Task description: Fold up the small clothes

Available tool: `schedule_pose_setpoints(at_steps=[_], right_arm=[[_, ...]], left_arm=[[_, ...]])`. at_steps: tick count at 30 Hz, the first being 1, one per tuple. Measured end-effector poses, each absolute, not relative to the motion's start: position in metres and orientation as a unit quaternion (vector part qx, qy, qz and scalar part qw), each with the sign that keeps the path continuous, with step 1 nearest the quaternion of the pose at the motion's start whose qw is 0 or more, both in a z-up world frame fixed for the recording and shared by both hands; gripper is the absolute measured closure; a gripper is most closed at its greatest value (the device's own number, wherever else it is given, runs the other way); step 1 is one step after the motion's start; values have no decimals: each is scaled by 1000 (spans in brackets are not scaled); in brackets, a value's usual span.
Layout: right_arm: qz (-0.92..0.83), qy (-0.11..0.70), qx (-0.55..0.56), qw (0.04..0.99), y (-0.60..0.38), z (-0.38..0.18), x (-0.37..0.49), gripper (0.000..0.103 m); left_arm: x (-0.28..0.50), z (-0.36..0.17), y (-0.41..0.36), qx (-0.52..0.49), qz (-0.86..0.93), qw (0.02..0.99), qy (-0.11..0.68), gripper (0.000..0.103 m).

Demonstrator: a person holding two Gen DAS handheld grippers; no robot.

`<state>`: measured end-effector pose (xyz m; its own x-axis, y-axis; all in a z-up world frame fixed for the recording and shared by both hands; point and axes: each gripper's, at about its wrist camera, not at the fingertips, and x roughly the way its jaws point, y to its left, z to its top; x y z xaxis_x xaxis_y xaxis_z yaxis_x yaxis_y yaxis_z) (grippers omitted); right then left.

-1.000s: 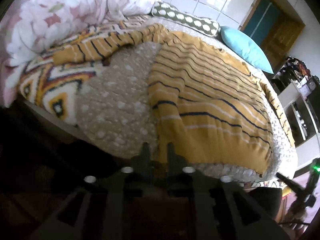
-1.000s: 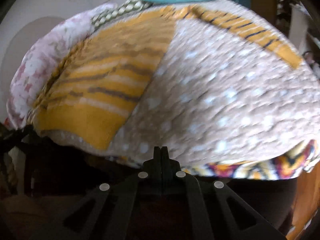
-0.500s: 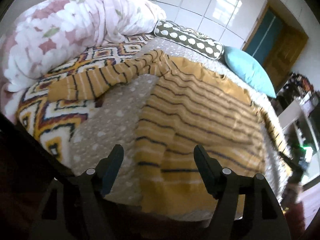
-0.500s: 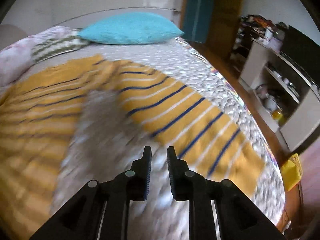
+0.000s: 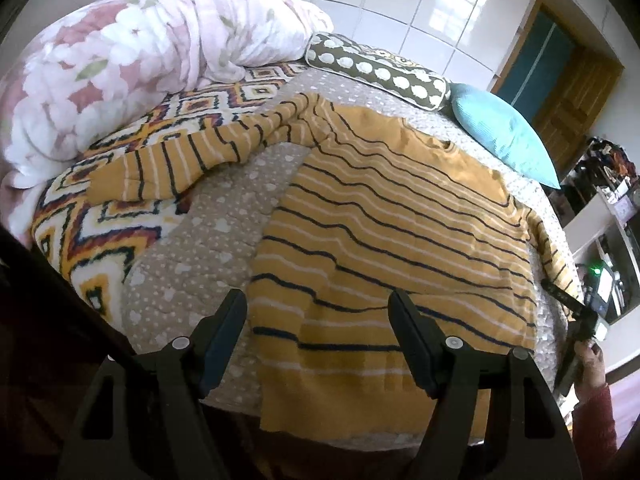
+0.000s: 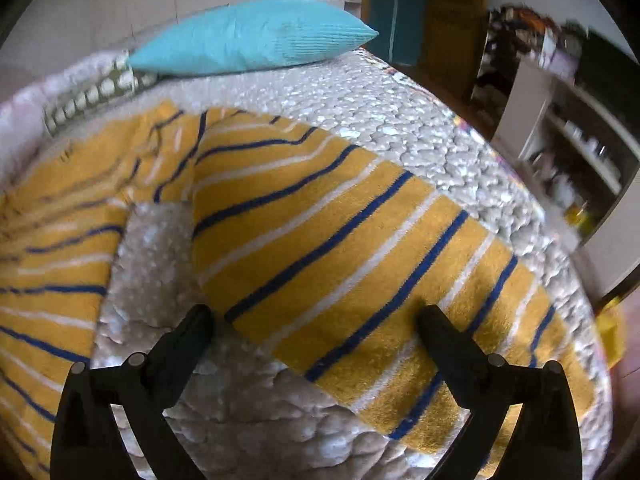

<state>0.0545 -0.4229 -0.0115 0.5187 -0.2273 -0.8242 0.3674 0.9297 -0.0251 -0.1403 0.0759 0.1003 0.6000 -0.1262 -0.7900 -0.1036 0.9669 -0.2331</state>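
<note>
A mustard-yellow sweater with navy and white stripes [image 5: 392,216] lies spread flat on the bed, its hem toward me. One sleeve [image 5: 168,168] stretches out to the left over the patterned blanket. My left gripper [image 5: 318,312] is open and empty, hovering over the hem. In the right wrist view the other sleeve [image 6: 360,264] lies diagonally across the spotted cover. My right gripper [image 6: 314,320] is open and empty just above that sleeve. It also shows at the far right edge of the left wrist view [image 5: 576,320], held in a hand.
A grey spotted cover [image 5: 208,240] tops the bed, with a zigzag blanket [image 5: 100,216] at left. A pink floral duvet [image 5: 120,60], a dotted bolster [image 5: 376,68] and a turquoise pillow [image 6: 248,36] lie at the head. Shelves [image 6: 572,144] stand right.
Both grippers have opened wide. The left gripper let go of the hem and rose. The right gripper swung to the right sleeve and came closer to it.
</note>
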Motion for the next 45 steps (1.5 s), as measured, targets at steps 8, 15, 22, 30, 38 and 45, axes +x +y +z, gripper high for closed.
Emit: schedule_pose_setpoints(at_steps=[8,15,22,30,38,45], right_arm=[[-169,456,84,870,-413,-8,48,0],[-163,453,85,872,-420,-12,51,0],[-158,453,81,873,-422,-12,51,0],[-156,453,80,874,-423,-12,50,0],[-153,454,78,875,-423,-12,51,0],[-152,454,77,875,-423,-12,51,0]], left_arm=[[-143,105,72,-121,-13,884,451,31],[-157,125,78,-77,17,915,396,31],[-176,153,85,-62,66,941,325,11],[-164,168,98,-82,62,942,320,7],[-160,169,83,-83,61,944,312,7],[-155,162,81,-75,66,944,315,4]])
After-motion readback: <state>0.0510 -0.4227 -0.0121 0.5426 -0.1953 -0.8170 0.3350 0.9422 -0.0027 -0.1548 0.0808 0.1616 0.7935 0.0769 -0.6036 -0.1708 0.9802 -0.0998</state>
